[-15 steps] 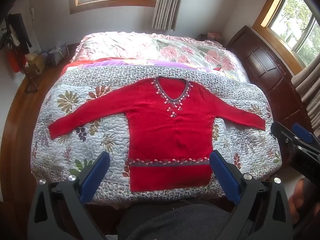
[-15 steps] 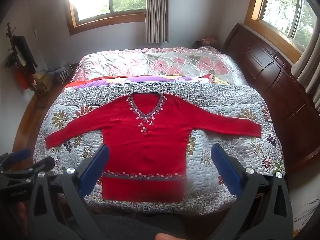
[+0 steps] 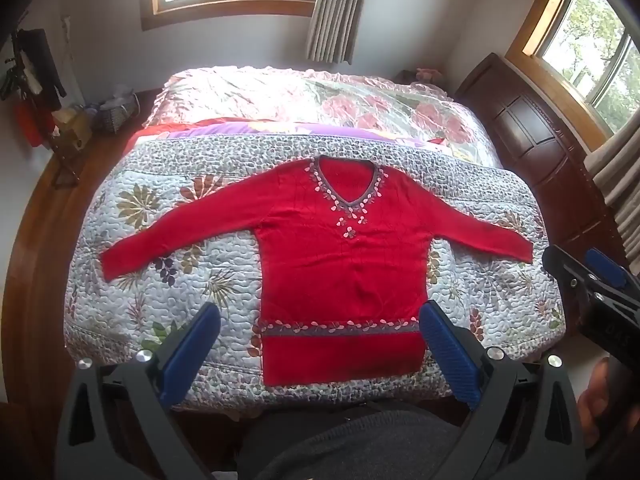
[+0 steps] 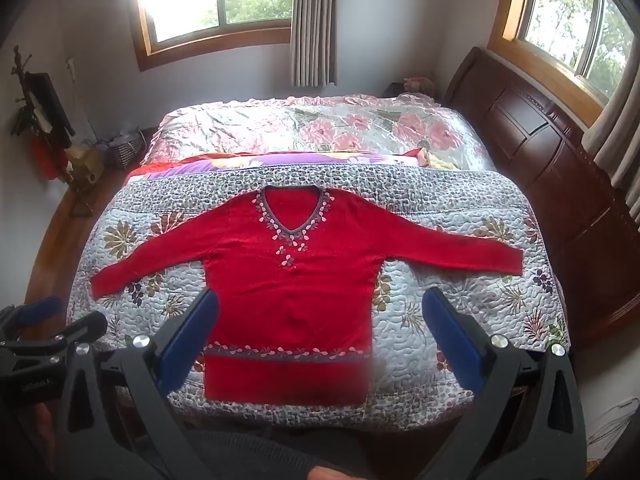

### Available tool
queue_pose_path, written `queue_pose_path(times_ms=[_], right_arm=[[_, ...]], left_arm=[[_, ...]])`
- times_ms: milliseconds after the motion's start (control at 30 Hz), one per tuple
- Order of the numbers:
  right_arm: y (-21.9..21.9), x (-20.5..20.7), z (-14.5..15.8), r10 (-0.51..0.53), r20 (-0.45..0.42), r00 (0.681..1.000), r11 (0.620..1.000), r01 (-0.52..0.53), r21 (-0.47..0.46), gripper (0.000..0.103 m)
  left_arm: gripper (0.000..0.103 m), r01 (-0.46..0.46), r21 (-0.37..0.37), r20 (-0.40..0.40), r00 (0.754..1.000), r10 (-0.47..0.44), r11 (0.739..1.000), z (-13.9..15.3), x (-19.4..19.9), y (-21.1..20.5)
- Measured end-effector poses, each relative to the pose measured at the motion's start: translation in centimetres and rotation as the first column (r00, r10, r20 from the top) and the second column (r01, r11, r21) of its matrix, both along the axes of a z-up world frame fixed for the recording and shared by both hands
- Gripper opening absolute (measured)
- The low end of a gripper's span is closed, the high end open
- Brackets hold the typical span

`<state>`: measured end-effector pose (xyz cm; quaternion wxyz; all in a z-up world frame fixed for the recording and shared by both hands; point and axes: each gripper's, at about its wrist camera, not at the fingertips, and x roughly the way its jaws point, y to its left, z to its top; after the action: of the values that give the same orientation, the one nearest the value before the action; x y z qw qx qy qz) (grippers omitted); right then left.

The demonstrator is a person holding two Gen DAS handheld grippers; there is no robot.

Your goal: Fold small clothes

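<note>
Left gripper (image 3: 320, 354): jaws wide apart, empty, held above the bed's near edge.
Right gripper (image 4: 320, 344): jaws spread, empty, alongside.
Red sweater (image 3: 340, 264): flat on the floral quilt (image 3: 168, 280), front up, sleeves out, hem nearest.
Bed (image 4: 360, 128): pink bedspread behind the quilt.
Window (image 4: 216, 0): on the back wall.

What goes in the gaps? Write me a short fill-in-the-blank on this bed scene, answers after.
1. The sweater lying on the quilt is ____ in colour.
2. Its sleeves are spread ____, not folded.
3. The left gripper and right gripper both have jaws standing ____.

Answers: red; out; open
</note>
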<state>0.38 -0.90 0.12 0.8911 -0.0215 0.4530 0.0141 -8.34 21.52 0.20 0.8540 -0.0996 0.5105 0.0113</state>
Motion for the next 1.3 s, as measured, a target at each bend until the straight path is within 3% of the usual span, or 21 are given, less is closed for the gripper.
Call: queue_pose_path(times_ms=[1300], right_arm=[[1.2,0.9,-0.8,0.011,-0.018,1.000,1.000,-0.011,0.001,0.100]], left_arm=[[0.099,-0.033,0.039,0.029,0.999,0.032,0.999,0.9,1.2,0.8]])
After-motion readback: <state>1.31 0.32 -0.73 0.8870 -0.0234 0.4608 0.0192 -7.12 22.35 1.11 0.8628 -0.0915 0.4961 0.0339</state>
